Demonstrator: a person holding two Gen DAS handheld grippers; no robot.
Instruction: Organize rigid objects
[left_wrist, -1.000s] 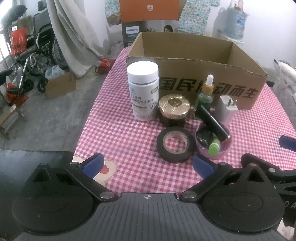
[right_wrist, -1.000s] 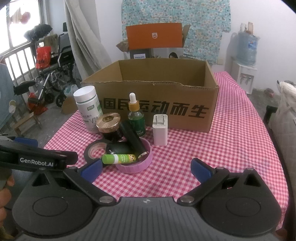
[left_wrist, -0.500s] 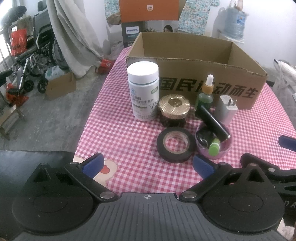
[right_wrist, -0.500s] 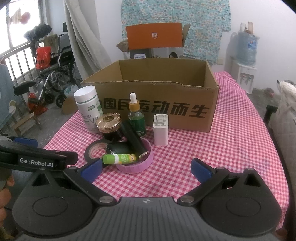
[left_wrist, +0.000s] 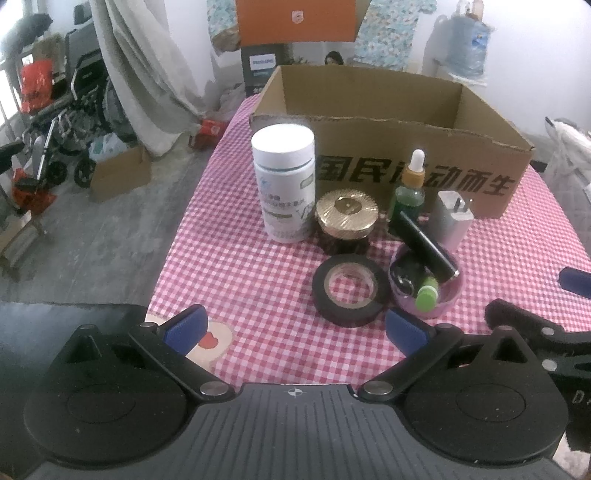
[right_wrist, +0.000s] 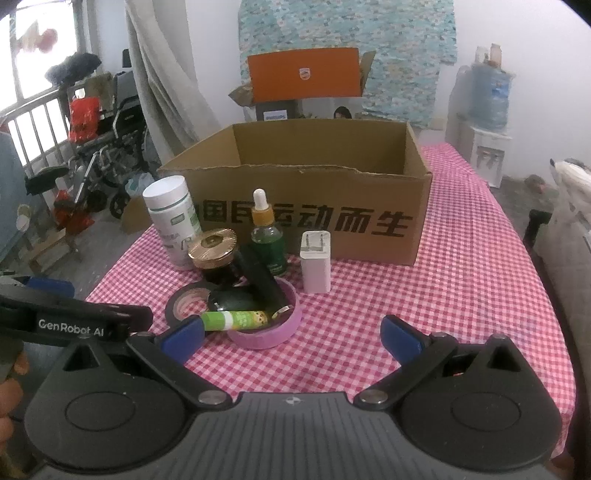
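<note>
We see a white bottle (left_wrist: 284, 188), gold-lidded jar (left_wrist: 346, 220), green dropper bottle (left_wrist: 410, 188), white charger (left_wrist: 451, 220), black tape roll (left_wrist: 350, 290) and pink bowl (left_wrist: 448, 301) clustered upright before the open cardboard box (left_wrist: 391, 122).

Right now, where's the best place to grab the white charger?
Probably across the white charger body's narrow sides, below the prongs, coming from the front with the right hand-held gripper. It stands upright, prongs up, with bare cloth on its right.

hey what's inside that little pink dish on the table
The pink dish holds a green glue stick lying across its rim, a black tube leaning out, and a dark rounded item. Whatever lies beneath them is covered.
</note>
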